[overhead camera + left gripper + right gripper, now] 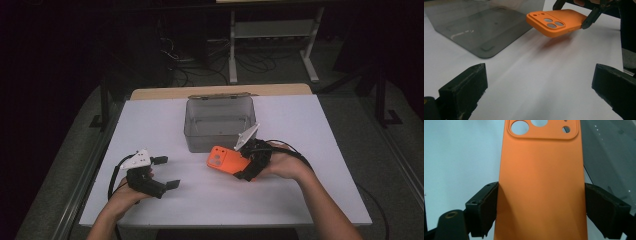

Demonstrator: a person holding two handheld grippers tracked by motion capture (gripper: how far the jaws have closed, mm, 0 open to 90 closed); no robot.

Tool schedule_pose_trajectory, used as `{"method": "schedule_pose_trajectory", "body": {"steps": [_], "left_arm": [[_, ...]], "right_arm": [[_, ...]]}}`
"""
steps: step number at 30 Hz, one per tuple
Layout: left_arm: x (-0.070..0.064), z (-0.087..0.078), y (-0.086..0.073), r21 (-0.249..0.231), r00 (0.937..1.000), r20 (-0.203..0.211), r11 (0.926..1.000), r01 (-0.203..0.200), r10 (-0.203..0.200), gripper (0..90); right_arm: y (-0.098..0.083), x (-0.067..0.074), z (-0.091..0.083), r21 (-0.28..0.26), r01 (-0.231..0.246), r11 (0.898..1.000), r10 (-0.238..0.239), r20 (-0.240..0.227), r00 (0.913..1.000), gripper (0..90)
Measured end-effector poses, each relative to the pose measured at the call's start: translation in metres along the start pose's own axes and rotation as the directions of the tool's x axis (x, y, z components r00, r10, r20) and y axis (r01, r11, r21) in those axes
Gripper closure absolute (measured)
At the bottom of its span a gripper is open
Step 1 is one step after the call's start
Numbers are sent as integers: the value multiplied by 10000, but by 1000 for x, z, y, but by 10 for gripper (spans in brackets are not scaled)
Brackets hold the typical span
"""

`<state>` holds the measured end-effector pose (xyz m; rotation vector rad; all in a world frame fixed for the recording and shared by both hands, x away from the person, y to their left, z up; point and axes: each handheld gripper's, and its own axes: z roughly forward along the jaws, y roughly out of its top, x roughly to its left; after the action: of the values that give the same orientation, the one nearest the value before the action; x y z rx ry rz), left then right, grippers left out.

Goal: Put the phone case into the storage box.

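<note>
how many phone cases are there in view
1: an orange phone case, clamped by its long edges in the right gripper and held just above the table, in front of the clear bin.

Case (541, 182): orange, matt, smooth, with the look of soft silicone or rubberised plastic; camera cut-outs have clean moulded edges. Bin (220, 122): translucent smoky-grey hard plastic, glossy, with light reflections on its walls and floor. Table (150, 125): white, matt, smooth top; a strip of light wood shows along the far edge. Right gripper (248, 169) and left gripper (167, 172): black matt plastic jaws, pad faces slightly rough and scuffed.
</note>
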<state>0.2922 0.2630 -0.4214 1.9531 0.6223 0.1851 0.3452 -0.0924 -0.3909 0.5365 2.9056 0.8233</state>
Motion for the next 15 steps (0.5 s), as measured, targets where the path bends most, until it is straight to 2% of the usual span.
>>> {"method": "schedule_pose_trajectory", "body": {"steps": [15], "left_arm": [[0,2,-1,-27,9999,-117,9999,-100,100,0]], "right_arm": [[13,2,6,-24,202,9998,-202,-89,9998,159]]}}
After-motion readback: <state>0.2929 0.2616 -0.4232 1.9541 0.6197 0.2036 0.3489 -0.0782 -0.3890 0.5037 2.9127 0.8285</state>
